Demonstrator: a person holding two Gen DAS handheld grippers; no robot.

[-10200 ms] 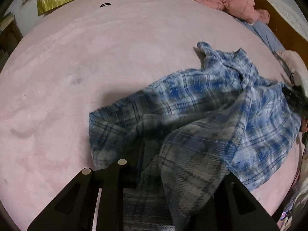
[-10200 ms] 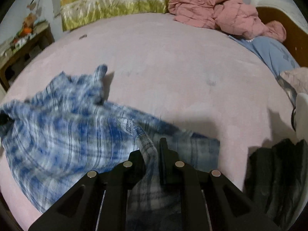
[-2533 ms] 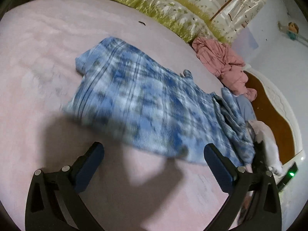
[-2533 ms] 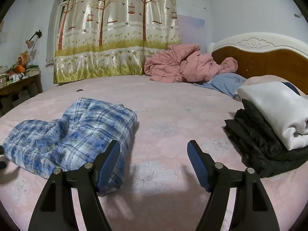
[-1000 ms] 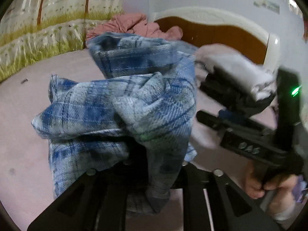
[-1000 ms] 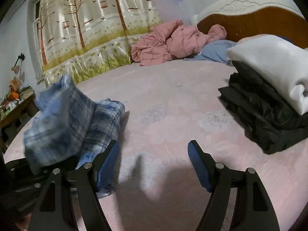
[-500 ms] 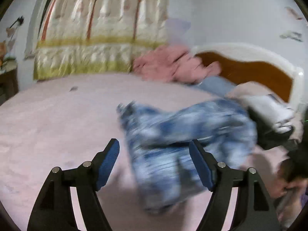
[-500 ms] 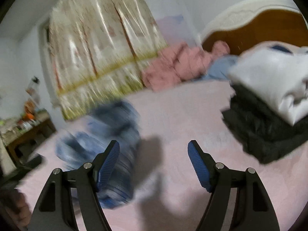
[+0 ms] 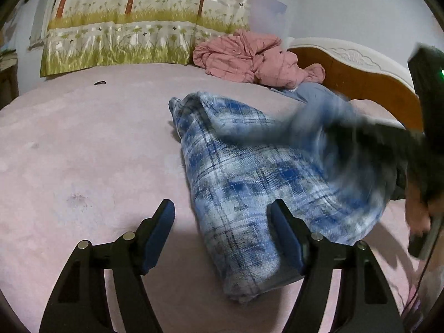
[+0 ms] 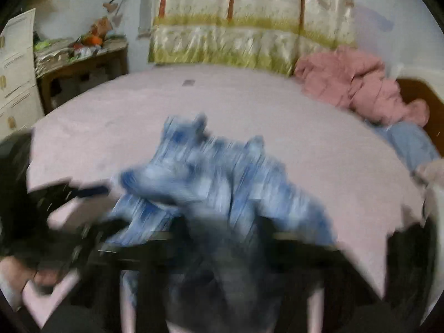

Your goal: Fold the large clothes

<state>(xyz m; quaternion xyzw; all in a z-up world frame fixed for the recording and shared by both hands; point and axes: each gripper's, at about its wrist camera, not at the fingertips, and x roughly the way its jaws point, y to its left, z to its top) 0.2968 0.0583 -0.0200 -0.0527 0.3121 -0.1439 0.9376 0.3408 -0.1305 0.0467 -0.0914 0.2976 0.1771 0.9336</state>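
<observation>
The blue plaid shirt [image 9: 249,183] lies bundled on the pink bed [image 9: 83,144]. My left gripper [image 9: 223,230] is open, its near end lying between the fingers, nothing gripped. The right gripper's dark body [image 9: 388,144] sweeps over the shirt's far right part, blurred. In the right wrist view the shirt [image 10: 222,183] is smeared by motion just in front of my right gripper [image 10: 222,238]; the fingers are too blurred to tell open from shut.
A pink quilt [image 9: 249,55] and a blue pillow [image 9: 313,91] lie by the wooden headboard [image 9: 360,83]. A small dark item [image 9: 100,83] lies far on the bed. A cluttered wooden table [image 10: 80,61] and white drawers [image 10: 14,69] stand left of the bed.
The left gripper let go of the shirt bundle, which dropped onto the bed, and now stays open near it. The right gripper has swung fast over the shirt.
</observation>
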